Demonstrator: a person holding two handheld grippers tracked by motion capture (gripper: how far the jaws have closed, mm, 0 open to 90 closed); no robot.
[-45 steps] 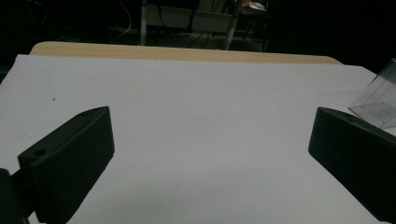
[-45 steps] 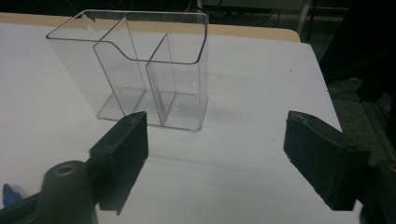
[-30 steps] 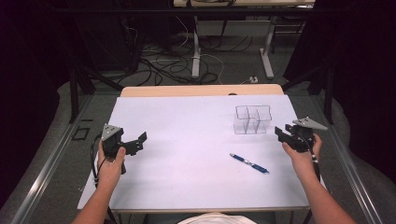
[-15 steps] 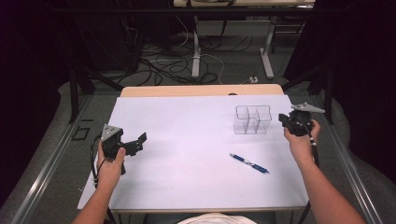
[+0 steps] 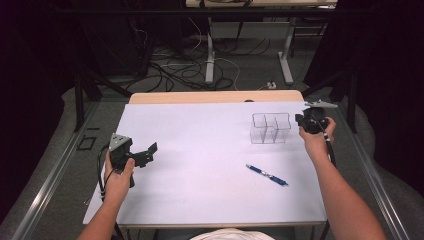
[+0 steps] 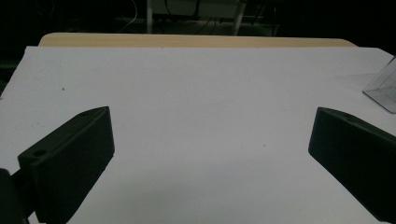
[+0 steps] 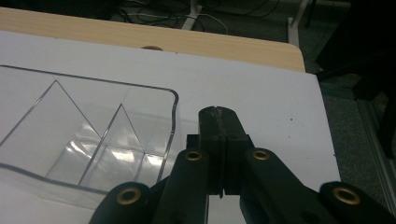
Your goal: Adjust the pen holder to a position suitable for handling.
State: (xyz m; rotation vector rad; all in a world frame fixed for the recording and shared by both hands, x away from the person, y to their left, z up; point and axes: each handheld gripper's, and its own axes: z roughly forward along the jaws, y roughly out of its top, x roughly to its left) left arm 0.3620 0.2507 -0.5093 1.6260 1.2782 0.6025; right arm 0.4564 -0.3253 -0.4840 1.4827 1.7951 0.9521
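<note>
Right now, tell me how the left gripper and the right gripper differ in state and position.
The left gripper has its jaws spread wide; the right gripper has its jaws pressed shut with nothing between them. The left gripper hovers over bare white table, far from anything; the right gripper sits just beside the clear divided box, at its right wall. Both are black, hand-held, and hold nothing. The blue pen lies untouched between them.

So the tabletop (image 5: 200, 200) is light wood, almost fully covered by a big white sheet (image 5: 200, 135), with just a strip of wood showing along the far edge. On the sheet sit a clear plastic organizer (image 5: 270, 128) with compartments, over on the right, and a blue pen (image 5: 266, 175) lying at a slant nearer the front, well apart from it.
</note>
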